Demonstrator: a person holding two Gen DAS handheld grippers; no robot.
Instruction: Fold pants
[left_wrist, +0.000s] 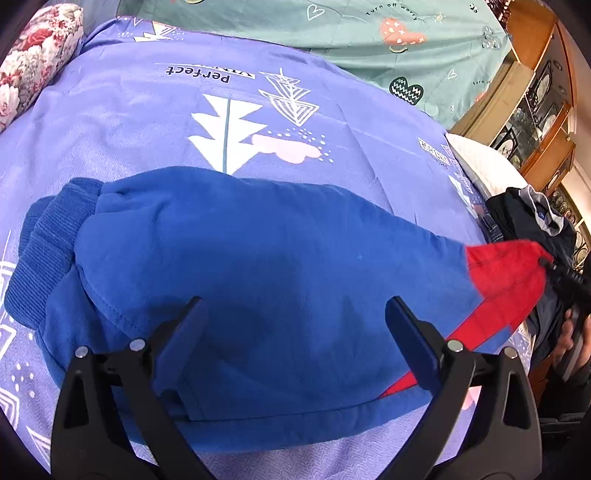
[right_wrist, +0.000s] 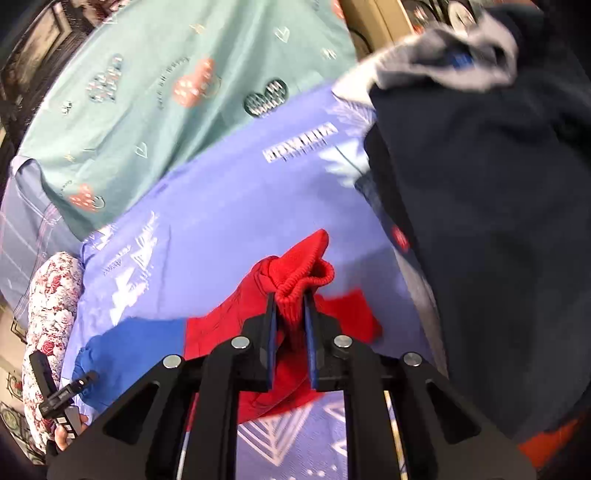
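**Blue and red pants on the bed, red cuff pinched**

The pants (left_wrist: 258, 266) lie spread on a lilac bedsheet (left_wrist: 129, 110), mostly royal blue fleece with a ribbed blue band (left_wrist: 48, 251) bunched at one end and a red ribbed cuff (right_wrist: 303, 273) at the other. A red stripe runs along one edge from the red end.

The left wrist view shows nearly the whole garment lying flat, with the left tongs (left_wrist: 295, 325) spread wide above the blue cloth and holding nothing. The right wrist view shows only the red end and a little blue: there the right tongs (right_wrist: 290, 317) are closed on the red cuff, which puckers up between the blades. This view is blurred.

A dark heap of clothes (right_wrist: 498, 221) sits just beside the red end. A floral pillow (left_wrist: 33, 55) lies at the sheet's far corner, and a teal sheet (left_wrist: 332, 33) lies beyond.

The lilac sheet reads "Perfect", upside down; the teal one reads "Turn off worry".
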